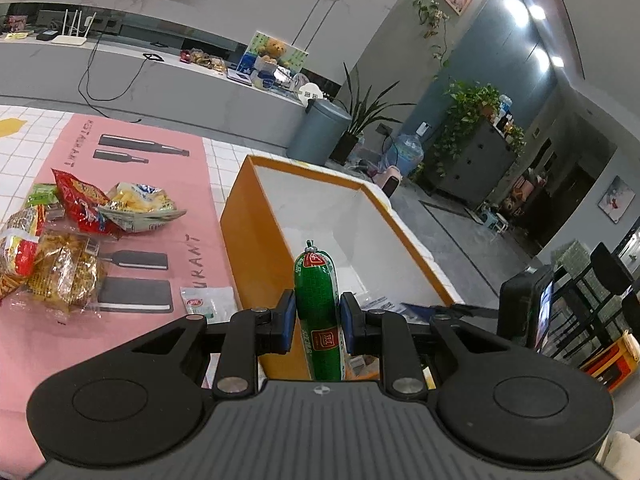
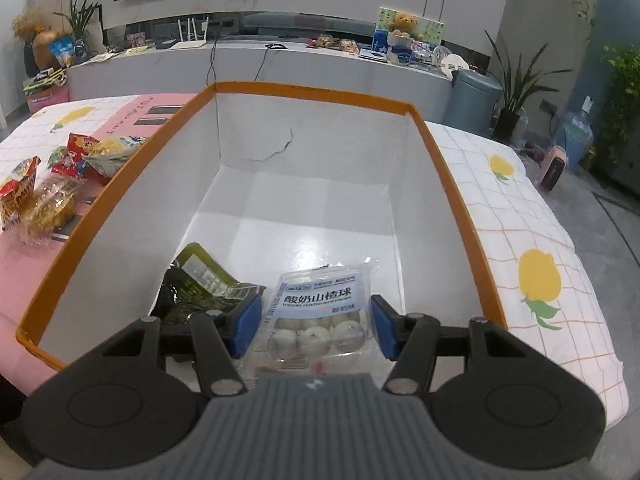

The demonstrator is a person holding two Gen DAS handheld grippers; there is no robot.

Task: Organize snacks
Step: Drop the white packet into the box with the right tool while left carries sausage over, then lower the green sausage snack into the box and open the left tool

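Observation:
My left gripper (image 1: 317, 317) is shut on a green sausage stick (image 1: 319, 312), held upright over the near left corner of the orange box (image 1: 256, 256). My right gripper (image 2: 314, 326) is open above the box's (image 2: 452, 200) white inside. Below it on the box floor lies a clear pack of yogurt hawthorn balls (image 2: 320, 316); I cannot tell if the pads touch it. A dark green seaweed packet (image 2: 200, 284) lies beside it. Loose snack bags (image 1: 80, 236) lie in a pile on the pink mat, also in the right wrist view (image 2: 56, 184).
A small white-green sachet (image 1: 206, 300) lies on the pink mat (image 1: 160, 184) beside the box. The table has a white checked cloth (image 2: 520, 208). Behind stands a grey counter (image 1: 200, 92) with a cable, and a grey bin (image 1: 320, 132).

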